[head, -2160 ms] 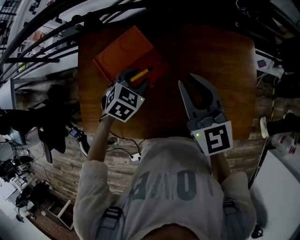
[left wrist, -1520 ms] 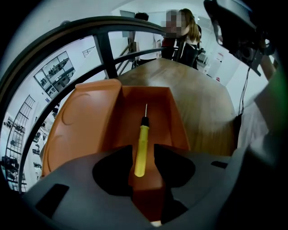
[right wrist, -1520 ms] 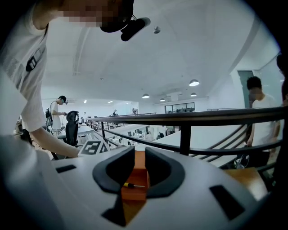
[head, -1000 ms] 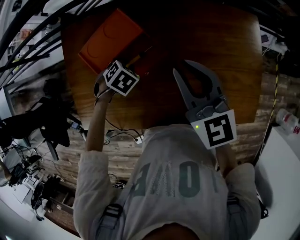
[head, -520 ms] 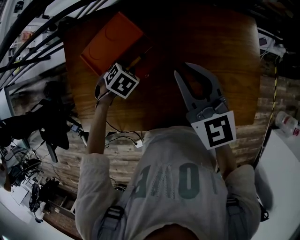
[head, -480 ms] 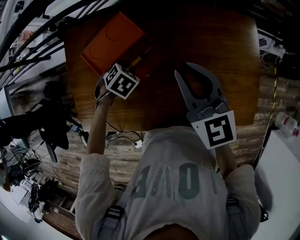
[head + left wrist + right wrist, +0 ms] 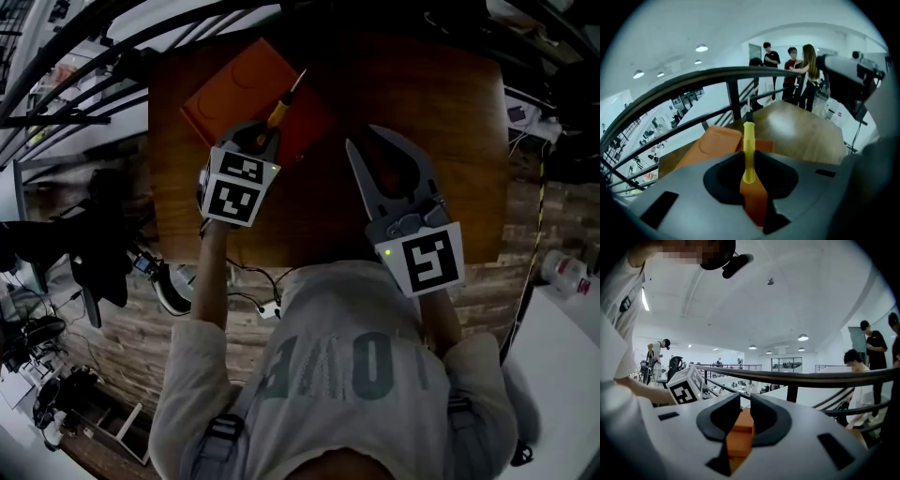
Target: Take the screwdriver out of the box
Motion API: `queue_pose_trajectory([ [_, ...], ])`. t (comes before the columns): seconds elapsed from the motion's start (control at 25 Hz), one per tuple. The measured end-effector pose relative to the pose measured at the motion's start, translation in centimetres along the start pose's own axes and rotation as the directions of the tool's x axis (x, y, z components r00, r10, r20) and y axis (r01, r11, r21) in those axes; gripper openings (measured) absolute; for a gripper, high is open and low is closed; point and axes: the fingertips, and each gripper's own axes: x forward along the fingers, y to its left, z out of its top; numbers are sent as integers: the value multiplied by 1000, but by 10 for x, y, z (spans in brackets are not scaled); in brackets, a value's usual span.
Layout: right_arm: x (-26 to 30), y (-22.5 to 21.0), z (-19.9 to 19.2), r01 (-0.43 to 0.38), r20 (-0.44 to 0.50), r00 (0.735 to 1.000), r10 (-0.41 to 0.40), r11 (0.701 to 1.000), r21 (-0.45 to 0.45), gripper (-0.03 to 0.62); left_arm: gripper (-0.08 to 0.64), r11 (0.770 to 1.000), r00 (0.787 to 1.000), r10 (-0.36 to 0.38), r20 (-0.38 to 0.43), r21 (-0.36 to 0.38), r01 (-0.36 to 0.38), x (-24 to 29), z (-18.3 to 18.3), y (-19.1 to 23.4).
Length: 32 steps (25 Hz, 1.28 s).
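An orange box [image 7: 234, 89] lies open at the far left of the wooden table [image 7: 422, 103]. My left gripper [image 7: 262, 139] hangs above the box's near edge, shut on the screwdriver [image 7: 277, 112] by its yellow handle. The thin shaft points away, up over the box. In the left gripper view the yellow handle [image 7: 748, 145] stands up between the jaws of the left gripper [image 7: 749, 161], with the box [image 7: 715, 143] below and behind. My right gripper [image 7: 367, 139] hovers over the middle of the table, shut and holding nothing. The right gripper [image 7: 744, 401] points almost level.
A dark railing [image 7: 740, 77] runs along the table's far side. Several people [image 7: 787, 65] stand beyond the table's far end. A dark camera rig [image 7: 848, 84] is at the right. Cables [image 7: 253, 281] hang below the table's near edge, and a bottle [image 7: 562, 272] lies at the right.
My left gripper has risen and tilted with the screwdriver, lifting it out of the box. The right gripper rose slightly.
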Motion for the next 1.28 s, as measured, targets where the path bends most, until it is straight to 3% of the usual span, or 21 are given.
queue_pose_trajectory([
  [0.12,-3,6,9,11,26,1000,-10,1000,-17,69,78,997,983,65,174,-55,-57,-32,34,-5],
  [0.2,-6,9,15,22,39,999,-21,1000,-20,69,78,992,951,102,293,-105,-75,-56,54,-11],
  [0.36,-12,9,29,47,80,996,-45,999,-26,69,78,971,851,201,485,-211,-109,-105,86,-17],
  [0.48,-19,10,37,70,114,991,-68,997,-20,69,78,944,779,297,552,-294,-151,-136,94,-20],
  [0.64,-24,13,41,84,142,986,-83,996,1,69,78,914,647,378,662,-380,-145,-169,96,-35],
  [0.72,-26,15,42,87,151,985,-86,996,-4,69,78,916,610,376,697,-379,-131,-178,95,-46],
  [0.8,-28,17,40,90,144,986,-87,996,-13,67,78,919,596,371,712,-375,-124,-182,93,-54],
  [1.28,-40,15,39,102,148,984,-101,995,5,65,78,915,575,382,723,-382,-128,-187,95,-57],
])
